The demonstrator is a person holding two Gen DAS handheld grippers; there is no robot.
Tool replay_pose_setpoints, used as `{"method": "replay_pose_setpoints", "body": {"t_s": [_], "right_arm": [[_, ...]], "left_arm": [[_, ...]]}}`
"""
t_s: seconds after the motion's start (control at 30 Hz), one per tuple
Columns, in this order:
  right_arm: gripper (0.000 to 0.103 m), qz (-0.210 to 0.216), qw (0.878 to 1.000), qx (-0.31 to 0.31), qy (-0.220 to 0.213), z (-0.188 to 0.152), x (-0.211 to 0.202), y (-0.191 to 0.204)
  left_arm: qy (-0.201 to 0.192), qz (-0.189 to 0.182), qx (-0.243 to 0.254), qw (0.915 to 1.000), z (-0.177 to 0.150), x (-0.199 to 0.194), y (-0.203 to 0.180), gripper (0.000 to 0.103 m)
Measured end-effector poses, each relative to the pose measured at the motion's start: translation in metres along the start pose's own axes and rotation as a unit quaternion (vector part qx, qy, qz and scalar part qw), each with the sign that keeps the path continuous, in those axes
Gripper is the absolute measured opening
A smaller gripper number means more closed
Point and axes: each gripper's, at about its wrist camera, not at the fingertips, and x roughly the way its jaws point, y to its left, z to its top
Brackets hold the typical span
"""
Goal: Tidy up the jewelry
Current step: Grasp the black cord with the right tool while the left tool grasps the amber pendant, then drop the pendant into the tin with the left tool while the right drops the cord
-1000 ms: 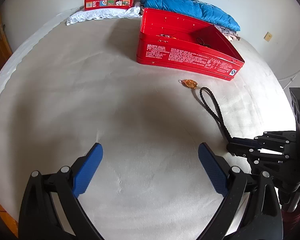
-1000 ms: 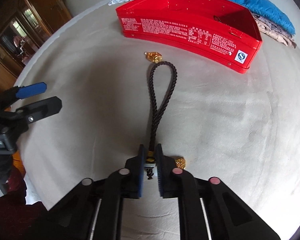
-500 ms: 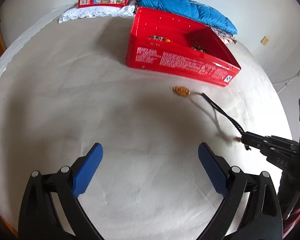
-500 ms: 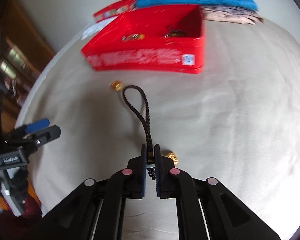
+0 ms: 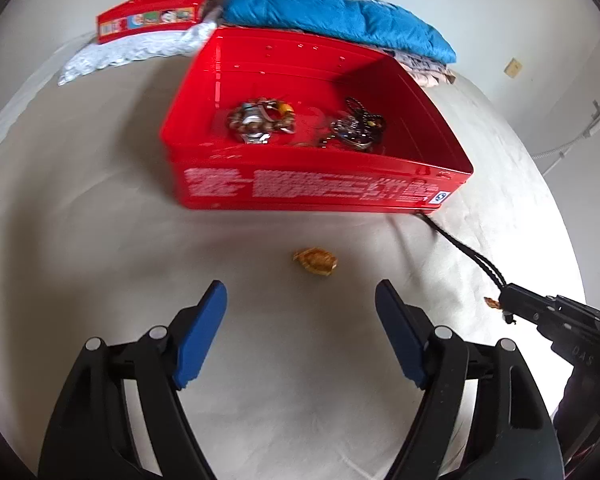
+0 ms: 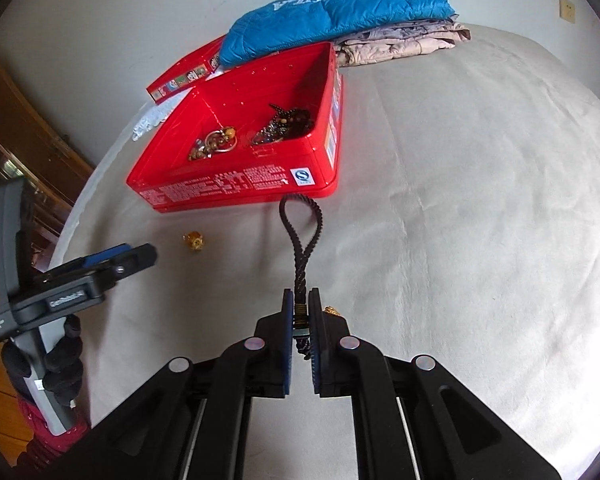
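My right gripper point(image 6: 300, 312) is shut on a dark braided cord point(image 6: 302, 236) with a small gold charm point(image 6: 332, 311), lifted off the bed, its loop near the front of the open red tin point(image 6: 236, 192). The tin point(image 5: 312, 188) holds a beaded bracelet pile point(image 5: 260, 120) and a dark chain pile point(image 5: 356, 128). A small amber pendant point(image 5: 315, 261) lies on the beige bedspread just ahead of my open, empty left gripper point(image 5: 300, 304). The right gripper point(image 5: 504, 304) and cord point(image 5: 468, 256) show at the right of the left wrist view.
The tin's red lid point(image 5: 152, 20) rests on white lace cloth point(image 5: 136, 52) at the back. A folded blue jacket point(image 5: 340, 12) and patterned clothes point(image 6: 404, 42) lie behind the tin. A wooden cabinet point(image 6: 28, 152) stands to the left of the bed.
My right gripper has lifted the cord and carried it toward the red tin. My left gripper has moved forward, closer to the amber pendant and the tin.
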Motion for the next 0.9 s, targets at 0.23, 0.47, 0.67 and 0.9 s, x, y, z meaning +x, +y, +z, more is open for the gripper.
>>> {"method": "replay_pose_setpoints", "body": {"t_s": [0.23, 0.47, 0.67, 0.9], "right_arm": [[0.007, 0.005, 1.0, -0.001, 0.009, 0.006, 0.013, 0.004], [0.007, 0.008, 1.0, -0.002, 0.013, 0.009, 0.02, 0.002], [0.007, 0.01, 1.0, -0.004, 0.017, 0.01, 0.025, 0.001], [0.007, 0.013, 1.0, -0.007, 0.022, 0.012, 0.029, 0.002]], "left_arm": [[0.029, -0.006, 0.001, 0.9996, 0.012, 0.021, -0.007, 0.066], [0.062, -0.016, -0.015, 0.9979, 0.01, 0.042, -0.001, 0.047], [0.06, -0.023, -0.017, 0.9978, 0.015, 0.047, -0.005, 0.035], [0.055, -0.021, -0.012, 0.9982, 0.016, 0.051, -0.008, 0.022]]}}
